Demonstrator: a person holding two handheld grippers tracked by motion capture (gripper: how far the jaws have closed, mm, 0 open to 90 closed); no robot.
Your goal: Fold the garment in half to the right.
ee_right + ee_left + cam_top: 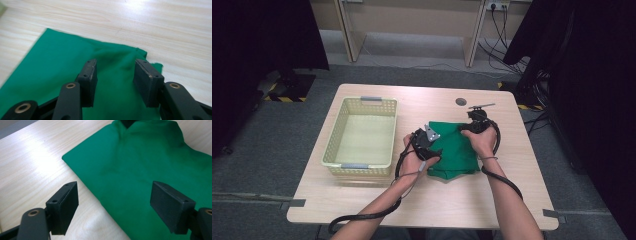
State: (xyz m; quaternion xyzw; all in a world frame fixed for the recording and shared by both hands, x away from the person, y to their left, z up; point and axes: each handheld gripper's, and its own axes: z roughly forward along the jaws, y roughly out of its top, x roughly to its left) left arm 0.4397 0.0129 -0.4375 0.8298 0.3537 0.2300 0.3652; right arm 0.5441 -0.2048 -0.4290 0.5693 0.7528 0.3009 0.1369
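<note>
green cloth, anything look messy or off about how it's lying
Mostly tidy: the green cloth lies folded flat on the table. The one uneven spot is the corner by the right tongs, where the fabric is puckered and a small flap sticks out past the edge. The basket beside it sits square.

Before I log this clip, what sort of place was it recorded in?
Probably a lab or studio set up for recording. A lone wooden table stands on grey carpet with black curtains at both sides, hazard tape on the floor, and cables running to a wall outlet.
</note>
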